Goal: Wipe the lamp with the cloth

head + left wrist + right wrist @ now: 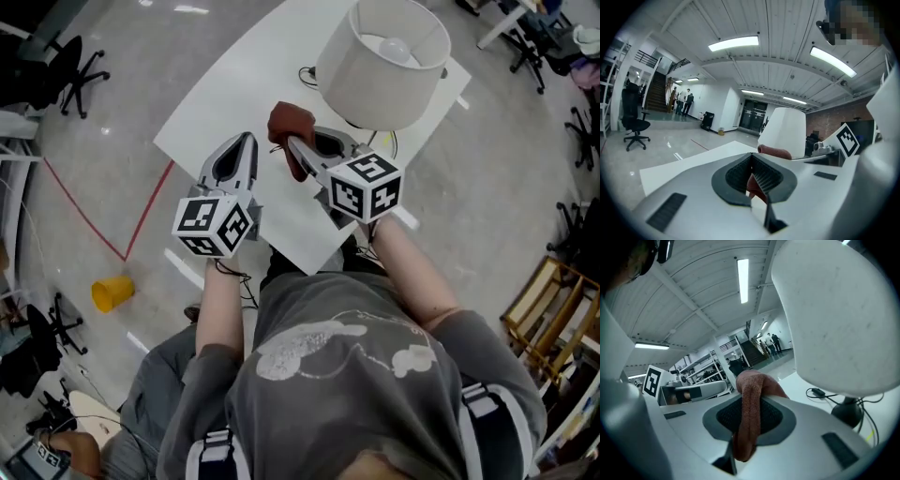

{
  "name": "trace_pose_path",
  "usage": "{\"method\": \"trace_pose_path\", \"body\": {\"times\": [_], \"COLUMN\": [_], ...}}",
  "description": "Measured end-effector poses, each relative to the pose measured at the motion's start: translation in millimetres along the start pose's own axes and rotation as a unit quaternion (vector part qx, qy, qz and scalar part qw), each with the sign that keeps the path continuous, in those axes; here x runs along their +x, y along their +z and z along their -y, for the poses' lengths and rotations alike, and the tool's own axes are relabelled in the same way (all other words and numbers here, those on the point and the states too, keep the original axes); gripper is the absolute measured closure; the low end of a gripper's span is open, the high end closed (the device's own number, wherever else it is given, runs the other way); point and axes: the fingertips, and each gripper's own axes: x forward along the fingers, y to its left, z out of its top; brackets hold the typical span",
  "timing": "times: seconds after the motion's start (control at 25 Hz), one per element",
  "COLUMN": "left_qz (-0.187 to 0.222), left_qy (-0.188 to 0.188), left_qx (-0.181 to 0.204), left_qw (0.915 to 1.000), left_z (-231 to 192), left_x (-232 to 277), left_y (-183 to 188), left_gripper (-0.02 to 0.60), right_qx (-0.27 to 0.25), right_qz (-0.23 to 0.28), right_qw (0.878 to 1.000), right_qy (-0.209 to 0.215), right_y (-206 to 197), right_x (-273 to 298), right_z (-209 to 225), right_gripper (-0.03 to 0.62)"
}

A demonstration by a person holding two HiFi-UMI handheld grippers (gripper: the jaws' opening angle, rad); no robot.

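The lamp's white shade (pixel 382 61) stands at the far right of the white table (pixel 225 103). In the right gripper view the lamp shade (pixel 834 319) looms close on the right, over its dark base (pixel 848 412). My right gripper (pixel 292 142) is shut on a red-brown cloth (pixel 289 122) just left of the shade. The cloth (pixel 750 404) bunches above the jaws and hangs down between them. My left gripper (pixel 247 141) is a little to the left, its jaws together and holding nothing. From the left gripper view, lamp shade (pixel 785 131) and cloth (pixel 774 151) lie ahead.
A black cable (pixel 307 75) lies on the table by the lamp; cable (pixel 820 393) runs to the base. On the floor are a yellow cup (pixel 112 292) and a red tape line (pixel 89 216). Office chairs (pixel 75 66) and a wooden rack (pixel 553 319) stand around.
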Motion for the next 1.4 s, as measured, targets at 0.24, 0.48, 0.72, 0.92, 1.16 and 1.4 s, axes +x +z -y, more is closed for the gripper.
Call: {"method": "trace_pose_path", "body": {"times": [0.24,0.48,0.72,0.92,1.16,1.4], "left_qz": [0.031,0.043,0.034,0.043,0.058,0.066], "left_qy": [0.079,0.12,0.128,0.142,0.146,0.141], "left_qx": [0.007,-0.018,-0.027,-0.031,-0.03,-0.033], "left_qw": [0.9964,0.9916,0.9909,0.9884,0.9872,0.9872], "left_z": [31,64,90,91,91,91], "left_x": [-27,-46,-59,-70,-78,-81], "left_y": [-6,-24,-44,-40,-32,-28], "left_gripper": [0.575,0.575,0.575,0.575,0.574,0.574], "right_qx": [-0.022,-0.05,-0.069,-0.071,-0.085,-0.085], "right_qz": [-0.023,-0.052,-0.074,-0.083,-0.079,-0.074], "right_qw": [0.996,0.989,0.983,0.982,0.982,0.984], "right_qy": [0.083,0.128,0.15,0.153,0.151,0.139], "right_y": [-15,-21,-36,-38,-35,-33], "right_x": [-28,-57,-77,-81,-83,-84], "right_z": [-5,-6,-5,-6,-9,-10], "right_gripper": [0.536,0.536,0.537,0.537,0.537,0.537]}}
